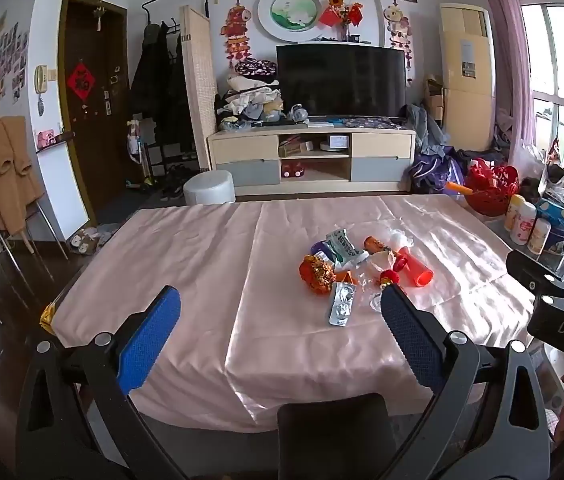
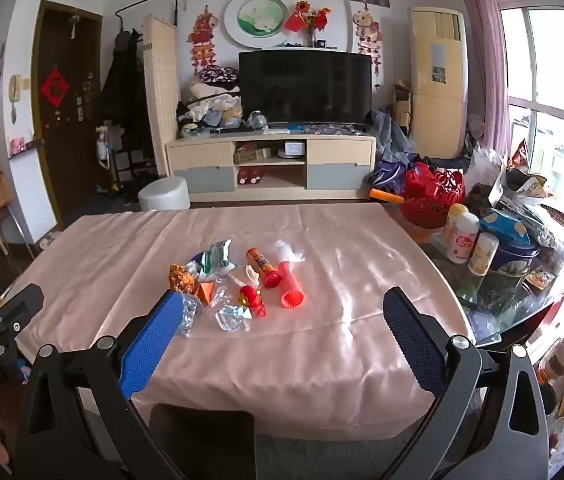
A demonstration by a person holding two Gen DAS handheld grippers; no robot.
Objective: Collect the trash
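A heap of trash lies mid-table on the pink cloth (image 1: 186,264): a red tube (image 1: 418,271), an orange tube (image 1: 378,245), a crumpled gold-orange wrapper (image 1: 317,274), a green-white packet (image 1: 342,249), a silver blister pack (image 1: 342,304) and clear plastic bits. The right wrist view shows the red tube (image 2: 292,290), orange tube (image 2: 263,267), packet (image 2: 214,260) and a small red ornament (image 2: 249,298). My left gripper (image 1: 280,298) is open and empty, held above the table's near edge, just short of the heap. My right gripper (image 2: 282,300) is open and empty, likewise short of the heap.
A dark chair back (image 1: 334,432) stands at the table's near edge. At the table's right end are several bottles (image 2: 464,242), a blue tin (image 2: 516,256), a red basket (image 2: 434,196) and bags. A white stool (image 1: 209,187) and TV cabinet (image 1: 312,158) lie beyond.
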